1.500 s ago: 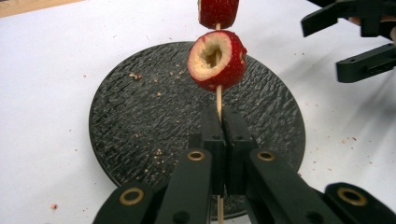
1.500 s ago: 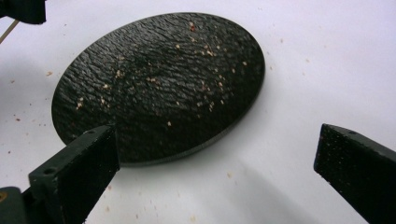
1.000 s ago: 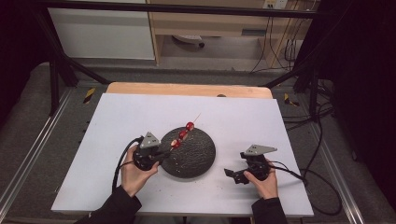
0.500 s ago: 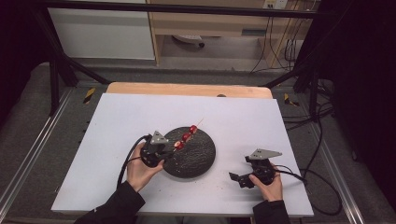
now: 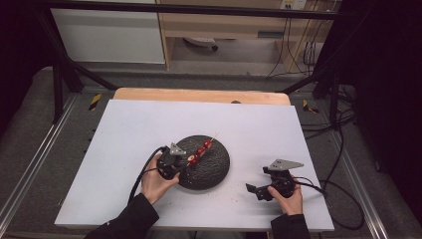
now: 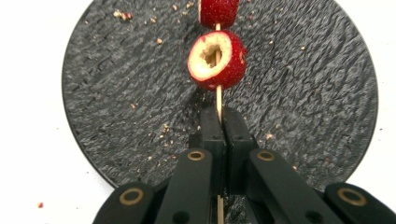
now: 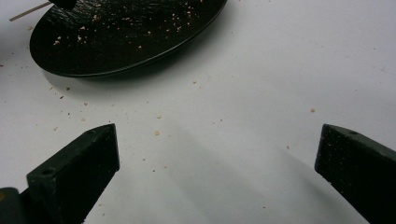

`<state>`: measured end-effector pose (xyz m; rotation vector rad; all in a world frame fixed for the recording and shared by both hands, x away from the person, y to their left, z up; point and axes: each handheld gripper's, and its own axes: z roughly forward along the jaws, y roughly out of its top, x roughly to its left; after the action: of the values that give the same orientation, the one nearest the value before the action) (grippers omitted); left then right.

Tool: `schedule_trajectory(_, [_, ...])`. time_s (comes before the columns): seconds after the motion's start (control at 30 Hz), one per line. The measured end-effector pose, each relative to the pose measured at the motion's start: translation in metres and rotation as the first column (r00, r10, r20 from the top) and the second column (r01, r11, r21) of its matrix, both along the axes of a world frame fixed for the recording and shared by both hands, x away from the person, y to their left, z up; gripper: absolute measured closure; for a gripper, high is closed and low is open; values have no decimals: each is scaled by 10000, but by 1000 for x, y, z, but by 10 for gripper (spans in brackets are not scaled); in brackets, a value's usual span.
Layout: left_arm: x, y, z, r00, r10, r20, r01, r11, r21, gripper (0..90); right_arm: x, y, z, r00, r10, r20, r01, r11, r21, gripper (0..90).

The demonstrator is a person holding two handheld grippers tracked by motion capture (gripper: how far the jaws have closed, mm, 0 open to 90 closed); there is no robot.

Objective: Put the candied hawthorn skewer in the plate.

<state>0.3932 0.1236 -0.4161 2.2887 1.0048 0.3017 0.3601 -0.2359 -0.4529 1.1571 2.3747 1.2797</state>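
Left of centre in the high view, the left gripper is clenched on the fruit skewer, whose stick runs up-right over the black slate plate. Lower right, the right gripper gapes, holding nothing, well apart on the white table; wooden shelving stands behind.

The round plate looks like rough, matt black slate. The skewer is pale smooth wood, its strawberries glossy red. The table is matt white; both grippers' jaws look like matt black plastic.
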Motion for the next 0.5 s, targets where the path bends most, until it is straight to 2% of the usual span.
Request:
schedule_trajectory(0.17, [2, -6, -5, 10000, 9, -39, -7, 9994, 359, 885, -1, 0, 0, 10000, -9, -2, 9, 10000, -3, 7])
schedule_trajectory(0.5, [4, -13, -8, 9999, 103, -73, -99, 9983, 577, 883, 0, 0, 0, 10000, -25, 2, 25, 10000, -45, 7])
